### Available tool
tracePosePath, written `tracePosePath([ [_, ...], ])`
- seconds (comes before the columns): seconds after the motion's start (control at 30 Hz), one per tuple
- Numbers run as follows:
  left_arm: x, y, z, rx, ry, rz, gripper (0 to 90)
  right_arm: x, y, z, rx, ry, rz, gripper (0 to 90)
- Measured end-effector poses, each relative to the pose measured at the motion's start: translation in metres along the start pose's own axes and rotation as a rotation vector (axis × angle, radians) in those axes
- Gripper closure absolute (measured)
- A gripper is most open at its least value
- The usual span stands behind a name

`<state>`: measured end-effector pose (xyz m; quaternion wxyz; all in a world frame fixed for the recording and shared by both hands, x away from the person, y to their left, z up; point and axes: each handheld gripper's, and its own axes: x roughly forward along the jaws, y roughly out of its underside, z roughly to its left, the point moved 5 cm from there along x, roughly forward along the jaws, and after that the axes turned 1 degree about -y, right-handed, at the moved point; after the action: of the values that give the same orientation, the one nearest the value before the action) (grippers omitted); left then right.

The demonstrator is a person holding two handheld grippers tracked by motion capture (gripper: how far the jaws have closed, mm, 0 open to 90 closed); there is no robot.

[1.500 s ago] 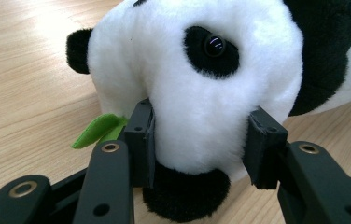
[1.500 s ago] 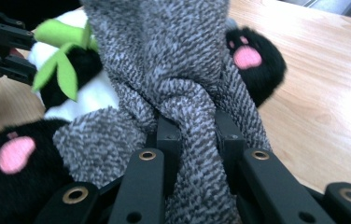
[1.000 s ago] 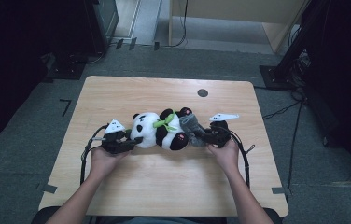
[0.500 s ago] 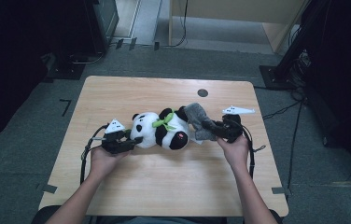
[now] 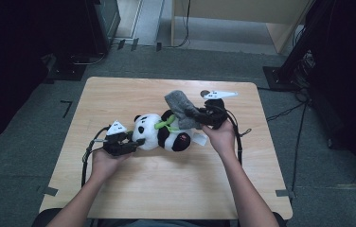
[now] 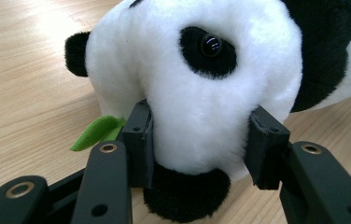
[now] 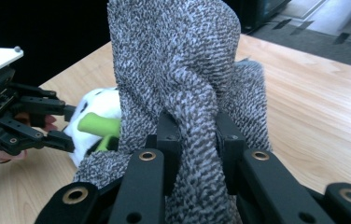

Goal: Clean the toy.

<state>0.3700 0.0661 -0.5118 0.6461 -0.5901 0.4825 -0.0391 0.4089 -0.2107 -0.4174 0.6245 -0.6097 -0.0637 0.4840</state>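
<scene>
1. A plush panda (image 5: 159, 135) lies on its side near the middle of the wooden surface (image 5: 166, 189), its head toward the person's left and its black feet toward the right.
2. The left hand-held gripper (image 5: 136, 142) is clenched on the panda's head; in the left gripper view its two black pads press into the white fur of the muzzle from either side, just above the black nose (image 6: 185, 196).
3. A green felt leaf (image 6: 96, 133) pokes out beside the left pad in that view; from above it shows as a green strip at the toy's neck.
4. The right hand-held gripper (image 5: 200, 117) grasps a grey knitted garment (image 5: 181, 108), a small sweater or sock as far as the view allows; its pads pinch a bunched fold of the cloth (image 7: 183, 93).
5. The grey cloth rises from the panda's body up toward the far right, lifted clear of the surface at its upper end; its lower end seems to sit on the toy's rear half, though the fold hides the join.
6. The person's left hand (image 5: 102, 161) rests low on the surface, while the right hand (image 5: 218, 137) sits higher.
</scene>
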Motion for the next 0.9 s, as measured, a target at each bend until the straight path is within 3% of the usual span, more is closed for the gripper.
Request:
tracePosePath([
  [0.2,0.000,0.000,0.000,0.003,-0.002,0.001,51.9,0.024,0.008,0.010,-0.020,-0.035,0.066,77.4],
  [0.37,0.000,0.000,-0.002,0.008,-0.006,0.004,51.8,0.037,0.024,0.013,-0.035,-0.036,0.123,77.4],
  [0.57,0.000,0.000,-0.003,0.023,-0.006,0.007,51.8,0.032,0.037,0.009,-0.057,-0.017,0.100,77.2],
  [0.9,0.001,0.000,-0.003,0.015,0.001,0.005,51.8,0.021,0.054,-0.003,-0.013,-0.012,0.088,77.5],
])
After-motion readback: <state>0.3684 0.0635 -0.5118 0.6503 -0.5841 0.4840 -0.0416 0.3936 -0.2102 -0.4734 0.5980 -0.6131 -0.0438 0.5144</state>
